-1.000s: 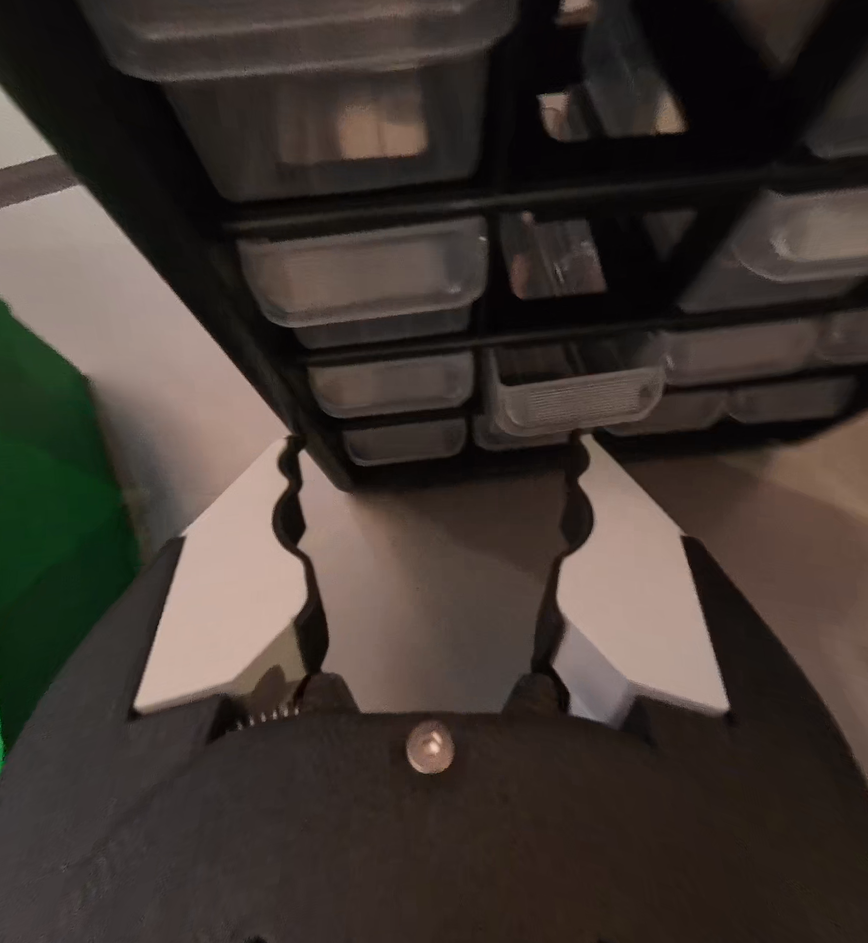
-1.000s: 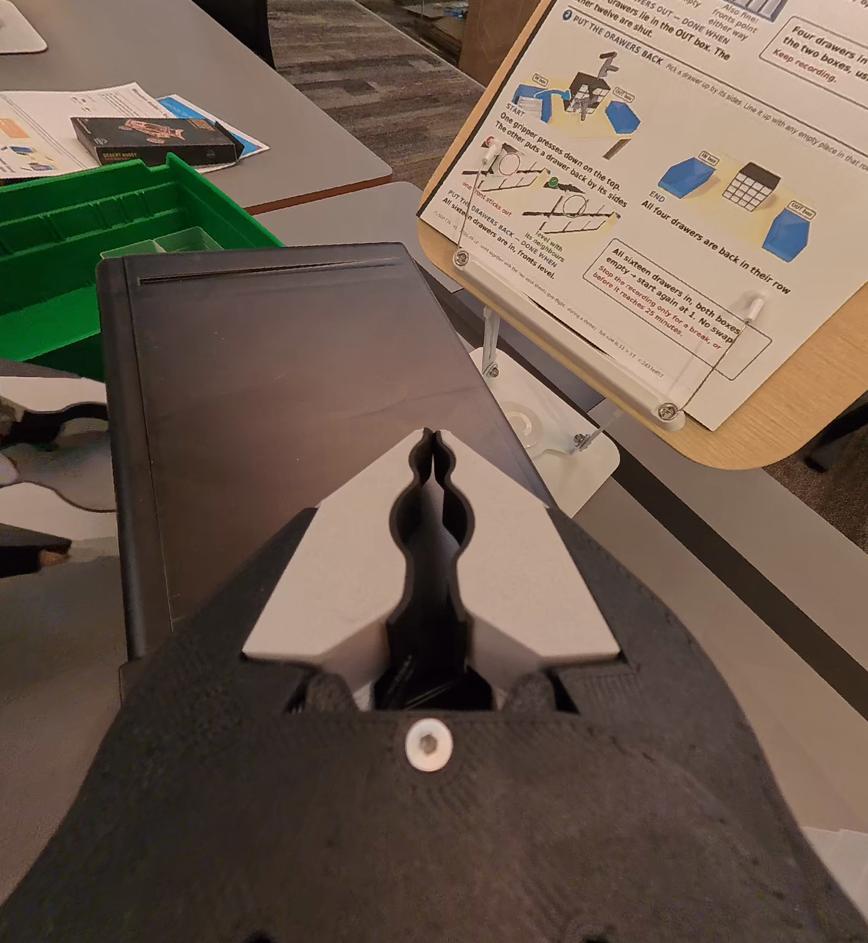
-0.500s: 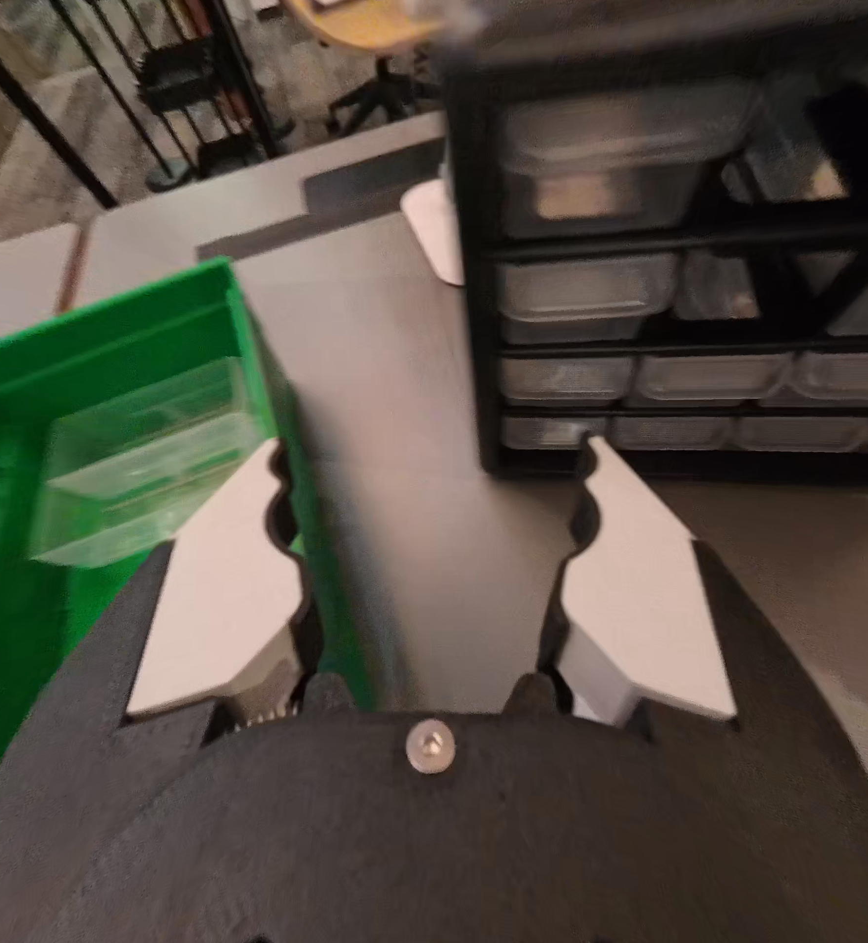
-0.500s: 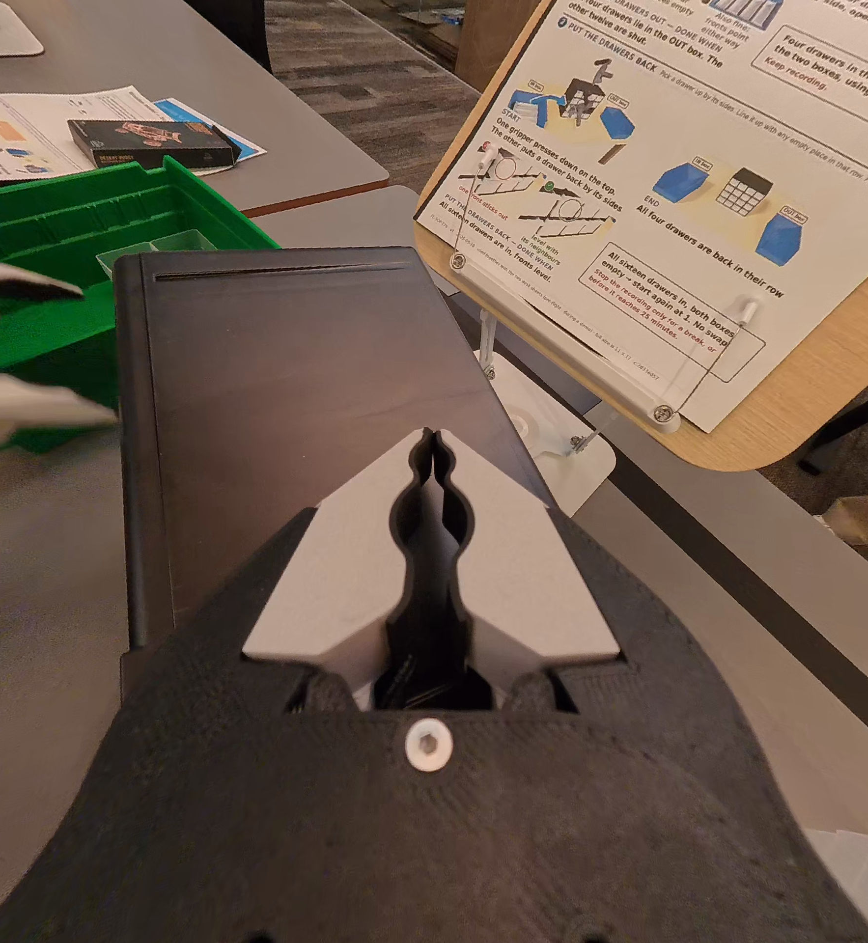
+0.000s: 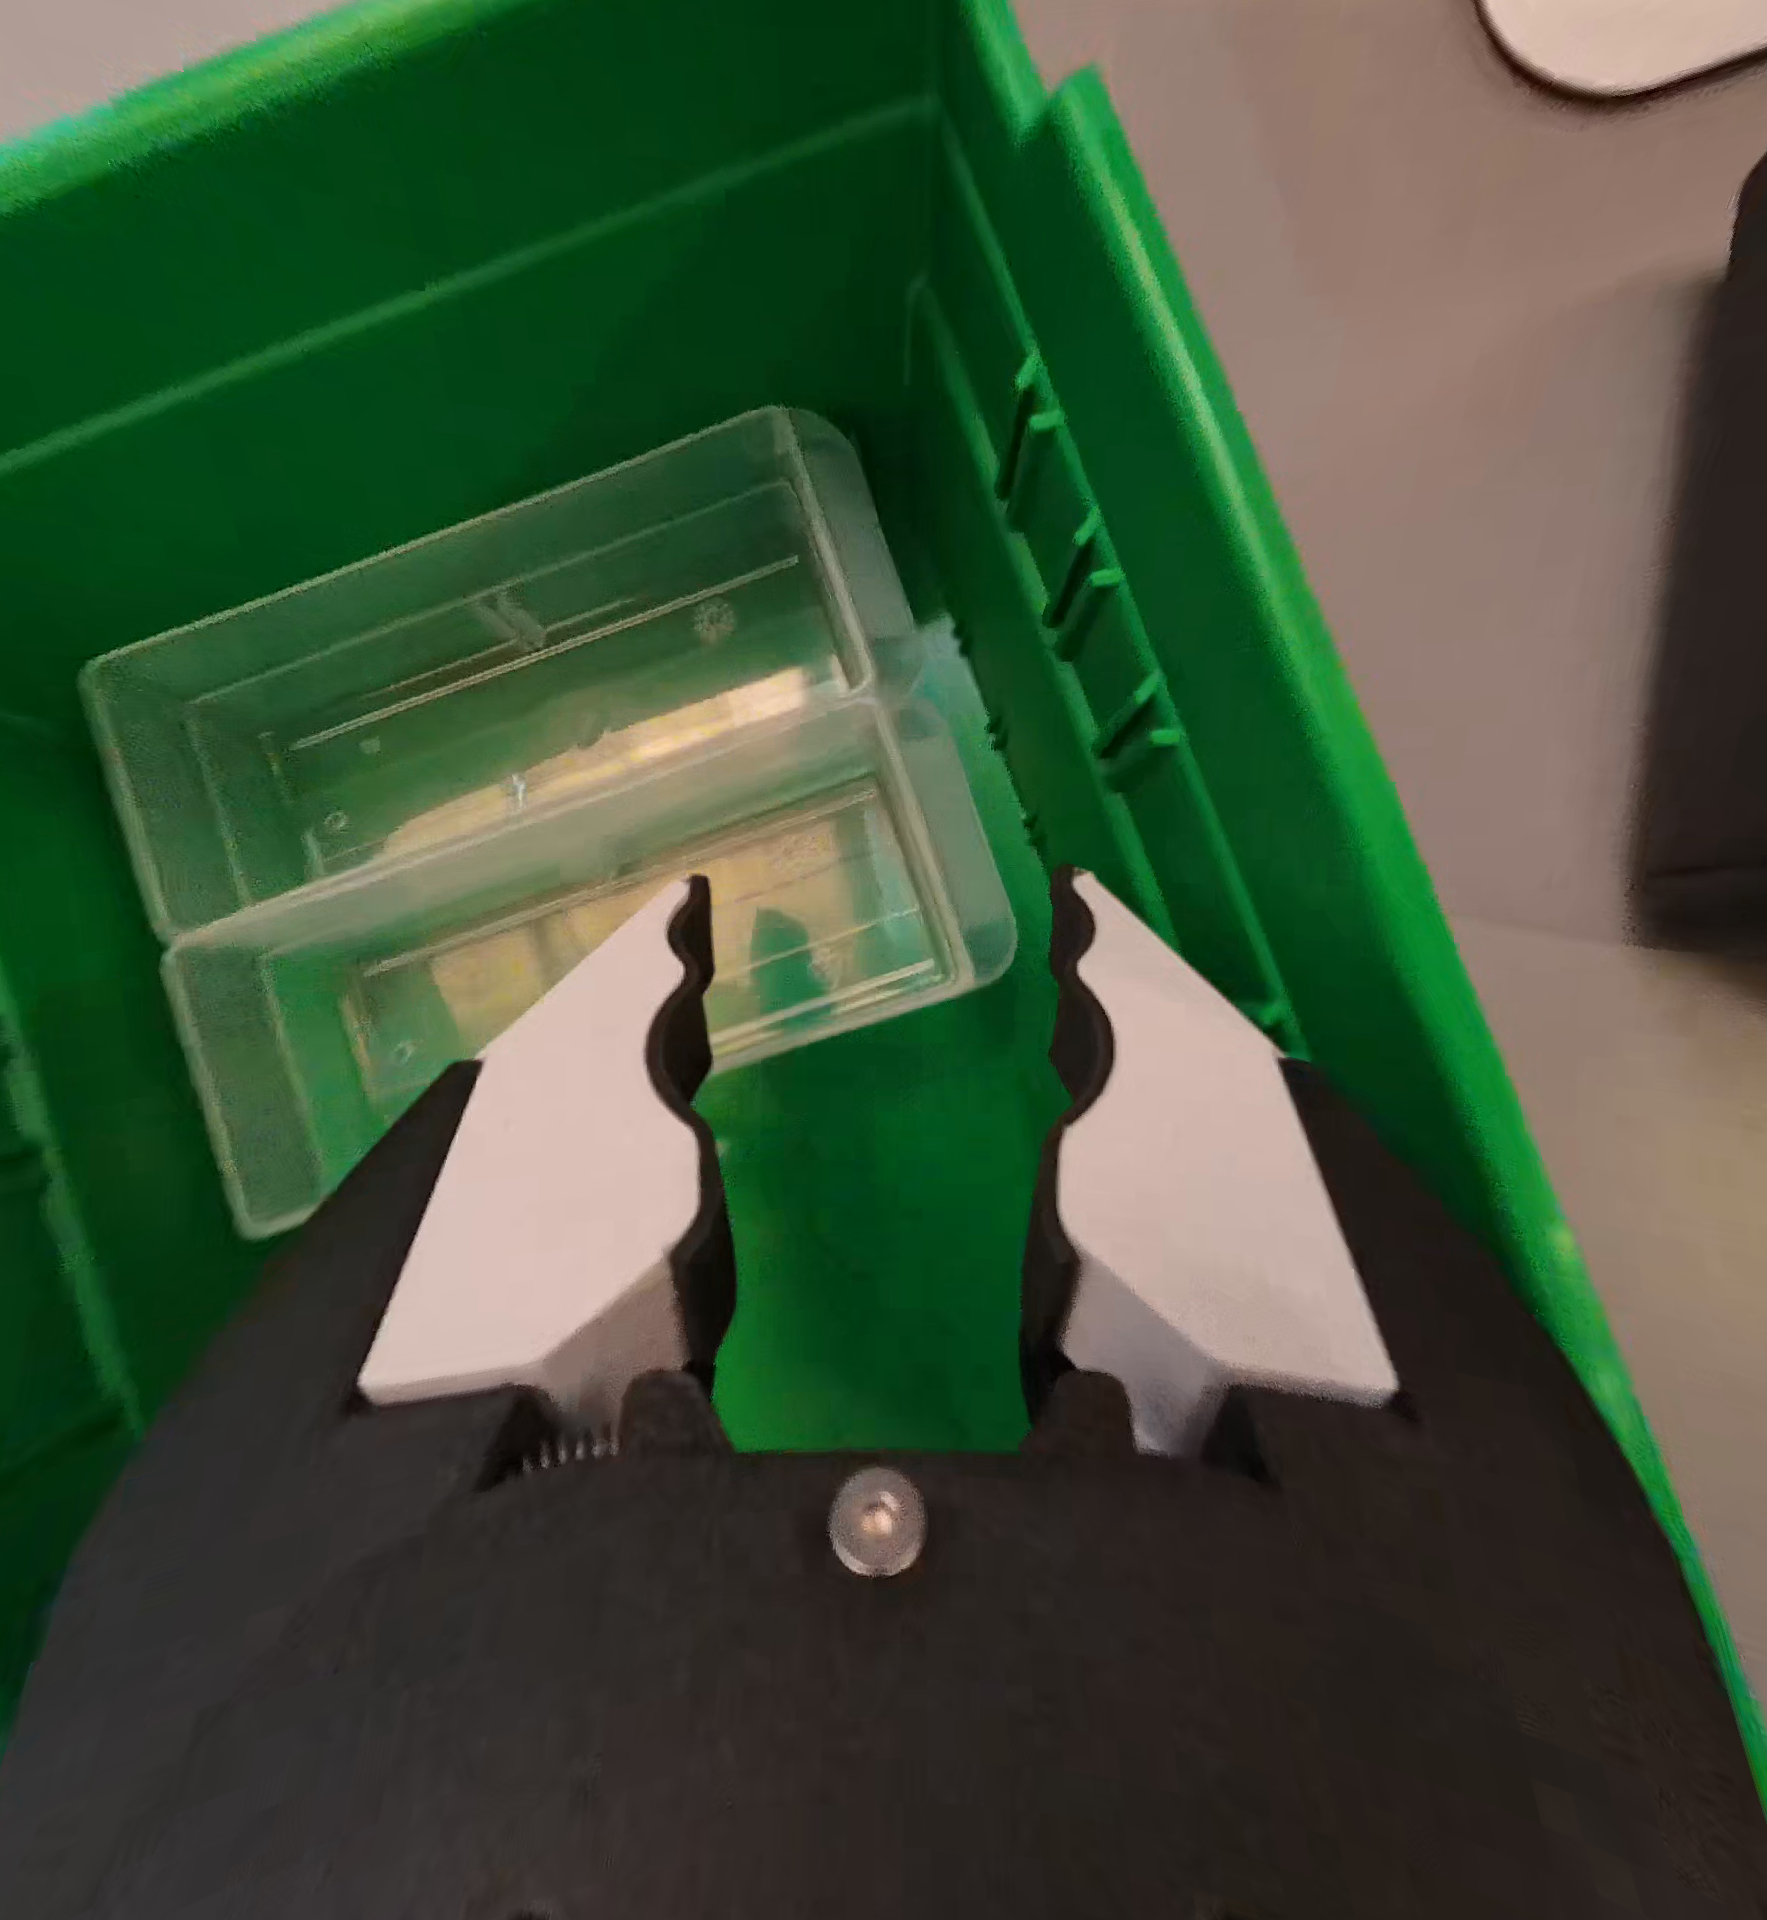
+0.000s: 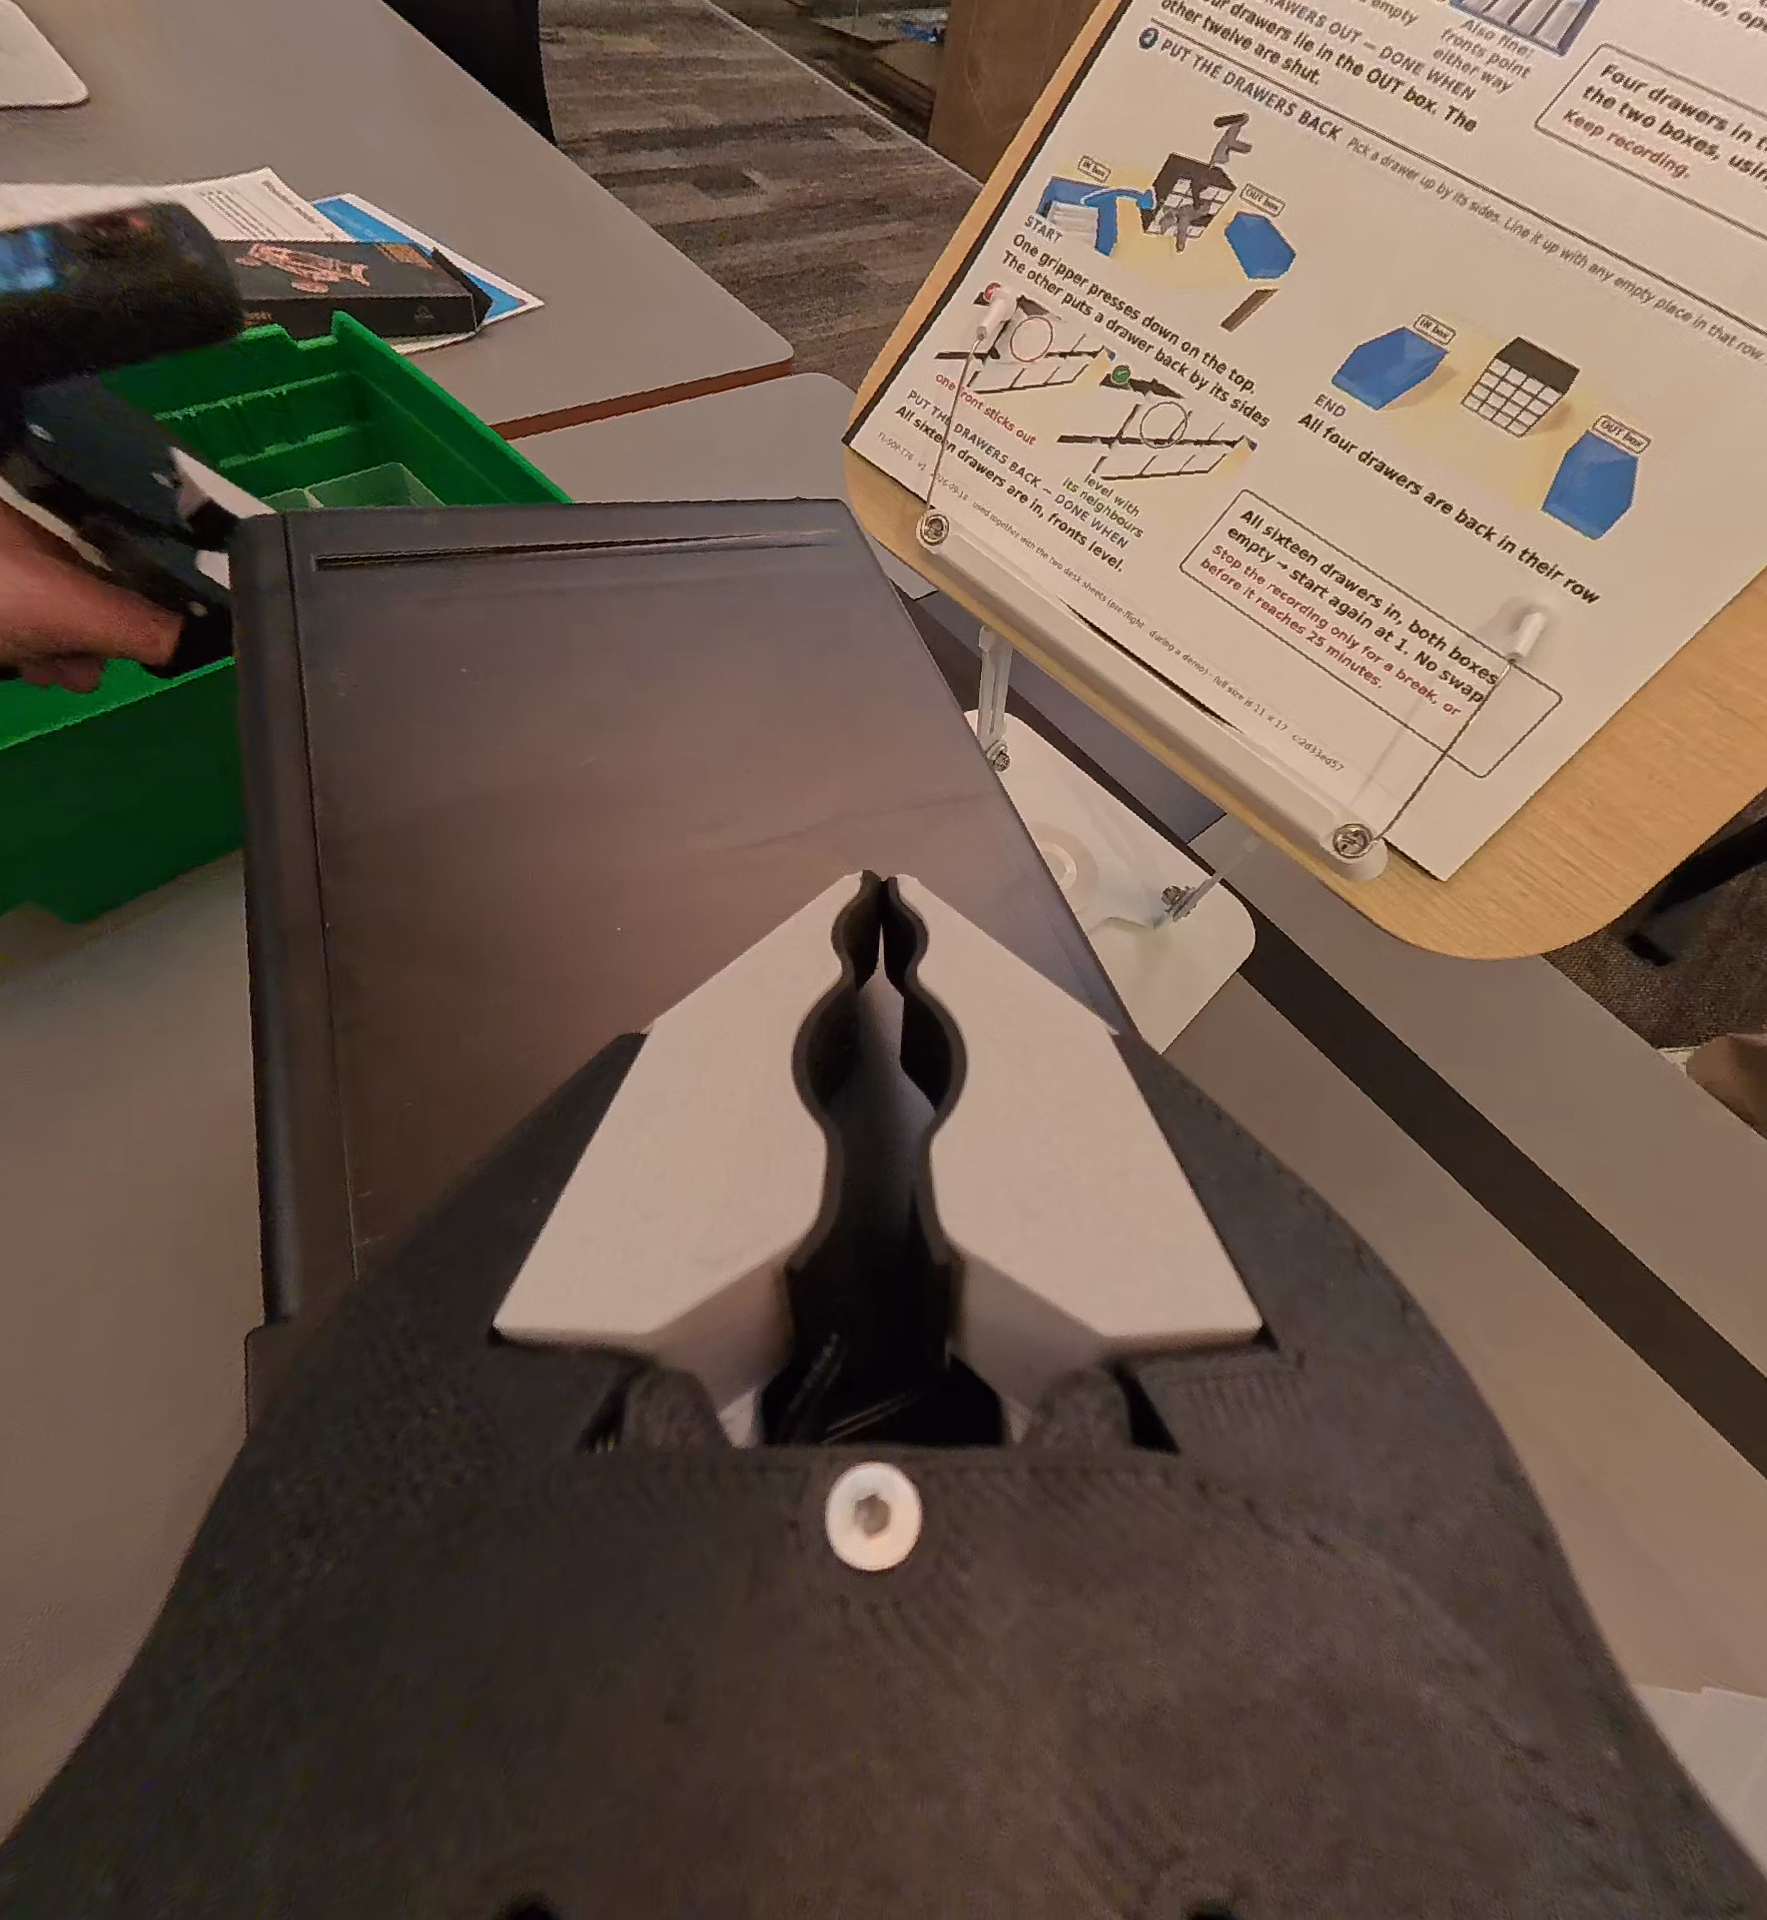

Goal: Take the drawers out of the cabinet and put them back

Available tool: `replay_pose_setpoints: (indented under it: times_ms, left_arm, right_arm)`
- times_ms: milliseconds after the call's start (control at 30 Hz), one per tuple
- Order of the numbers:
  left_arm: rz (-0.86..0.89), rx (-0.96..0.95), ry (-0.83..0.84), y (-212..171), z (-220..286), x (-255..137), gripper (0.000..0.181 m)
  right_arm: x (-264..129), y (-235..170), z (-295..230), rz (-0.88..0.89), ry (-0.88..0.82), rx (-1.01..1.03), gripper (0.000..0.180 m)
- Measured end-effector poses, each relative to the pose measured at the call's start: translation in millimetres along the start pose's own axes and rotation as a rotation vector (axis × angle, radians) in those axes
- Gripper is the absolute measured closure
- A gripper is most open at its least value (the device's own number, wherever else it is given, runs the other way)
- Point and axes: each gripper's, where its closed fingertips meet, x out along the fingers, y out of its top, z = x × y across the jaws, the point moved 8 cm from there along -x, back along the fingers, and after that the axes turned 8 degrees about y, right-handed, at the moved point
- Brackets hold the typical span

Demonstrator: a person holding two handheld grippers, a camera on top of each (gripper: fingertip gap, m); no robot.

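Your left gripper (image 5: 874, 894) has swung from the cabinet (image 6: 588, 790) to the green bin (image 5: 443, 260) — jaws spread above two clear drawers (image 5: 505, 748) mid-frame — while your right gripper (image 6: 881, 894) stays closed over the cabinet top.

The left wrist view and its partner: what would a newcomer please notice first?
The bright green bin fills the left wrist view, two clear drawers lying side by side inside, the open left claw above them. In the right wrist view, the shut right claw sits over the black cabinet top.

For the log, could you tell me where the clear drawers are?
In the left wrist view, two clear drawers lie side by side in the green bin, beyond the open left gripper.
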Motion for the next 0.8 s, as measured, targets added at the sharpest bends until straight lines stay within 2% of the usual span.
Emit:
replay_pose_setpoints:
  times_ms: [100,167,300,433,600,667,800]
  left_arm:
    - [-0.028,0.036,-0.013,-2,6,17,0.135]
    - [-0.017,0.049,-0.026,-2,8,16,0.161]
    - [-0.019,0.104,-0.042,-8,7,5,0.163]
    - [0.007,0.174,-0.101,-13,7,-25,0.166]
    - [0.084,0.368,-0.161,-4,22,-87,0.168]
    - [0.078,0.442,-0.135,-3,31,-114,0.169]
    - [0.150,0.663,-0.227,-11,76,-166,0.169]
  right_arm:
    - [0,0,0,-0.002,0.000,0.001,0.180]
    - [0,0,0,-0.002,-0.002,0.000,0.180]
    - [0,0,0,-0.002,-0.001,0.000,0.180]
    - [0,0,0,-0.002,0.002,-0.001,0.180]
    - [0,0,0,-0.002,0.002,-0.003,0.180]
    - [0,0,0,-0.002,0.002,-0.002,0.180]
    - [0,0,0,-0.002,0.002,-0.002,0.180]
